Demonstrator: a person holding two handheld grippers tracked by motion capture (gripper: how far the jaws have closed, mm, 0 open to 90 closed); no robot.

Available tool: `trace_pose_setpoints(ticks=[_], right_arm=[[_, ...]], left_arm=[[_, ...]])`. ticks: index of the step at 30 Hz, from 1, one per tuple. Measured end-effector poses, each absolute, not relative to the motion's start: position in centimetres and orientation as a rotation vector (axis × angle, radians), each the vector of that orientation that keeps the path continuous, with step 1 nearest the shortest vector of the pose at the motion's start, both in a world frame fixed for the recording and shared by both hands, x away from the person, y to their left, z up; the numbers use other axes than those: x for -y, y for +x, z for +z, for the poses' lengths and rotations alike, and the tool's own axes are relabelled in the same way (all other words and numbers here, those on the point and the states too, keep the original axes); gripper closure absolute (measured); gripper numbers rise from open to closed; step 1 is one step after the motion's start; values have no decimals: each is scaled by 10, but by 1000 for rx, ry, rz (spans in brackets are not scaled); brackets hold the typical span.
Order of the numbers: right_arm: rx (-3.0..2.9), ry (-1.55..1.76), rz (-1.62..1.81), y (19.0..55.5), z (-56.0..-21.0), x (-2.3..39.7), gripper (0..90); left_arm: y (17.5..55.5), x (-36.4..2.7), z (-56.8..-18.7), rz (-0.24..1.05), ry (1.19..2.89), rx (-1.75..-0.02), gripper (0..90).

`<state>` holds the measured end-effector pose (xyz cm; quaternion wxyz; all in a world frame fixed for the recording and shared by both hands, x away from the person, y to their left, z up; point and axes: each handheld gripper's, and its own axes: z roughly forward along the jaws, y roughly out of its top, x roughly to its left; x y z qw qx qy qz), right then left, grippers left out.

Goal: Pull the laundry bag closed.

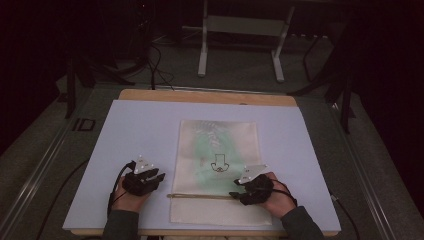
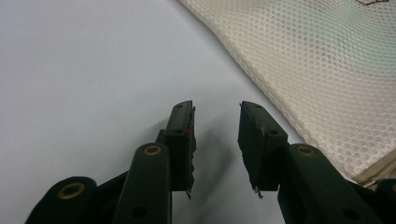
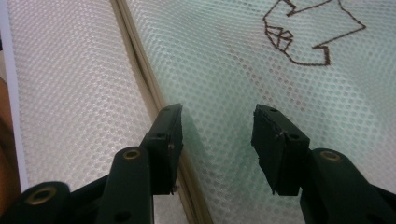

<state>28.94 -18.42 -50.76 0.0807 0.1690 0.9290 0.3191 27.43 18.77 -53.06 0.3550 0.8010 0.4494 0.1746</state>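
Cream mesh bag [image 1: 218, 170] flat on the pale table [image 1: 125, 130], no readable writing, brown outline drawing [image 3: 303, 37] beyond the right gripper [image 3: 217, 122], its jaws apart over the mesh beside the zip band [image 3: 149, 84], left gripper [image 2: 216, 119] open, empty, bag just right of it.

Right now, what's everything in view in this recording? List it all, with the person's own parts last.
mesh bag: one, cream with a green tint and a dark stitched figure, flat mid-table
zip: one, tan, running across the bag's near part
table: one, pale blue top with a wooden edge
metal stand: one, grey, on the floor beyond the table
left tongs: one, black, open, over bare table left of the bag
right tongs: one, black, open, over the bag at the zip
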Motion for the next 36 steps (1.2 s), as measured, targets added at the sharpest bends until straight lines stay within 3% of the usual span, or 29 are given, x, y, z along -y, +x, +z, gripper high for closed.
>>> trace_pose_setpoints(ticks=[36], right_arm=[[-2837, 379, 982, 285, -504, 151, 530]], left_arm=[[274, -185, -531, 450, 2087, -1143, 650]])
